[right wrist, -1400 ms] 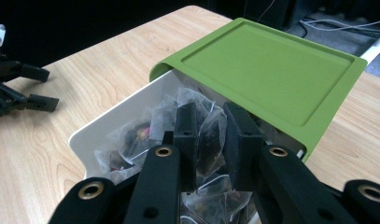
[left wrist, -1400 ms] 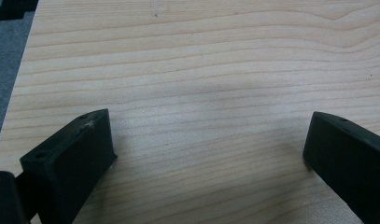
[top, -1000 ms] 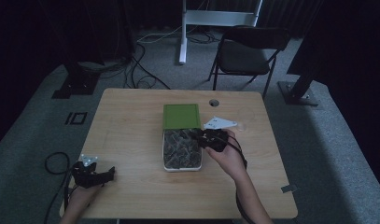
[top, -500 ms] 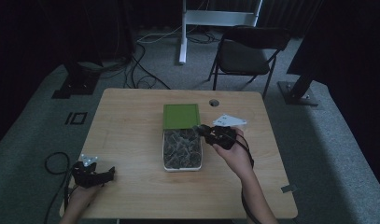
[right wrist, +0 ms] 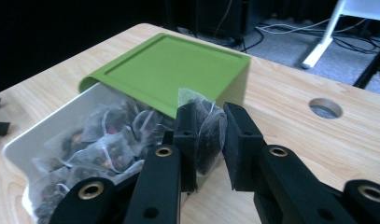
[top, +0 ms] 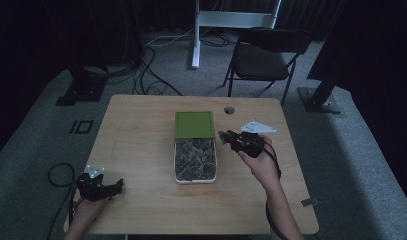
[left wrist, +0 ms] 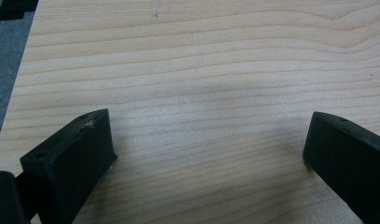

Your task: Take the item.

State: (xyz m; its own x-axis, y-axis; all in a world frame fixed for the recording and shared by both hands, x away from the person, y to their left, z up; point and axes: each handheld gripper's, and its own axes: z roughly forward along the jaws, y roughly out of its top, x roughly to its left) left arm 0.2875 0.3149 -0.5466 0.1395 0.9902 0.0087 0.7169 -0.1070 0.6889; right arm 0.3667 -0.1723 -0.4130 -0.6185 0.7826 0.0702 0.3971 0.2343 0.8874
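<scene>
Jaws on my right gripper [right wrist: 210, 140] are clamped on a tea bag [right wrist: 207, 135], held just beside the right edge of the white box [top: 195, 179]. That box is full of tea bags, green lid [top: 194, 124] slid partway back, mid-table [top: 141, 125]. Left gripper [top: 103, 189] sits near the front-left corner, jaws wide apart over bare wood, well apart from the box.

Left gripper [left wrist: 206, 154] fingers [left wrist: 68, 163] apart above table [left wrist: 201, 70].
</scene>
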